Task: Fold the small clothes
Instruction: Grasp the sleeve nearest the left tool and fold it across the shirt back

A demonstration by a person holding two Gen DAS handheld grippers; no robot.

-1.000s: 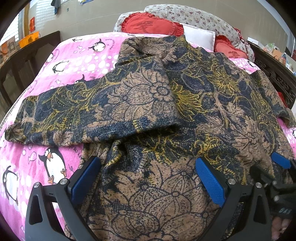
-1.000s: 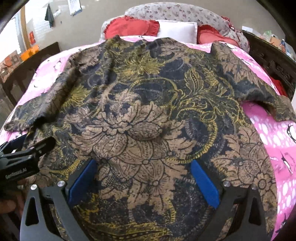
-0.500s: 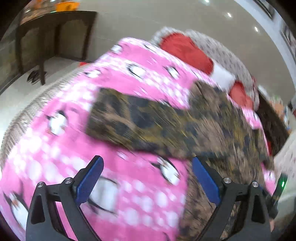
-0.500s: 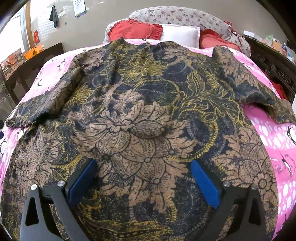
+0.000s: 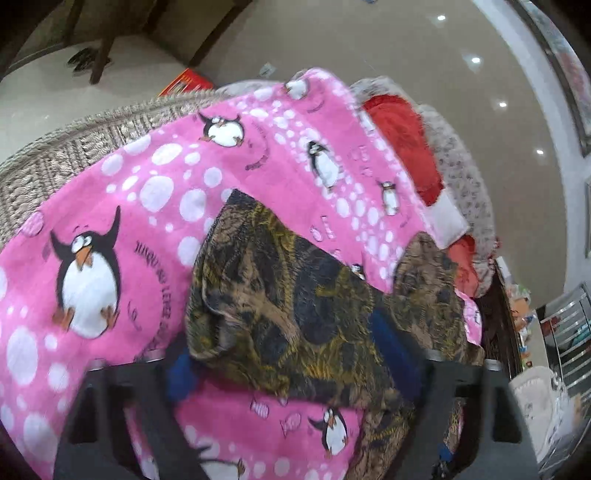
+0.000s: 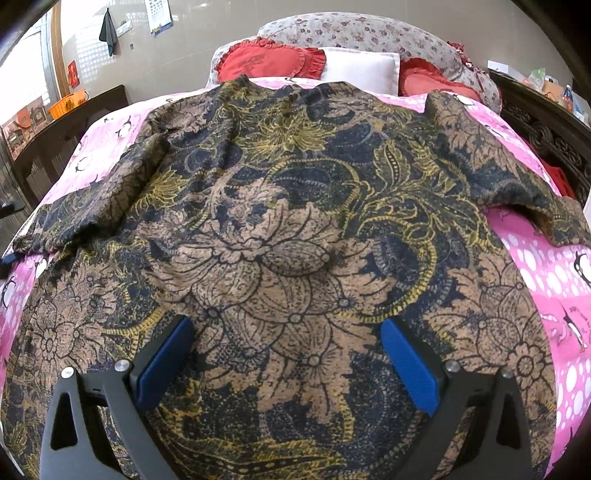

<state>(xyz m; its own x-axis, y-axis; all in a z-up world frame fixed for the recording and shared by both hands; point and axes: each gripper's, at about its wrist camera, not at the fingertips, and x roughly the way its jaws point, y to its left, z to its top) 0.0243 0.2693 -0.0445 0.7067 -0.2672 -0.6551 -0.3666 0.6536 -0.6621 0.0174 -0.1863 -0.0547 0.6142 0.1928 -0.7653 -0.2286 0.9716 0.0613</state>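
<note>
My left gripper (image 5: 291, 365), jaws wide, straddles the sleeve (image 5: 273, 295) end, which runs away ahead-right; right gripper (image 6: 288, 354), also wide, sits over the shirt (image 6: 295, 229) body.

A bed (image 6: 546, 269) under a pink penguin-print blanket (image 5: 155, 192) fills the room; red ruffled cushions (image 6: 269, 62), a white pillow (image 6: 362, 68) and a floral bolster (image 6: 354, 35) lie at its head; a dark carved wooden frame (image 6: 546, 136) runs along the right; beige glossy wall tiles (image 5: 424, 48) reflect ceiling lights; a calendar (image 6: 160, 16) and a dark cloth (image 6: 108, 31) hang on the wall; an orange basket (image 6: 68, 103) sits on a dark wooden sideboard (image 6: 48, 147).
</note>
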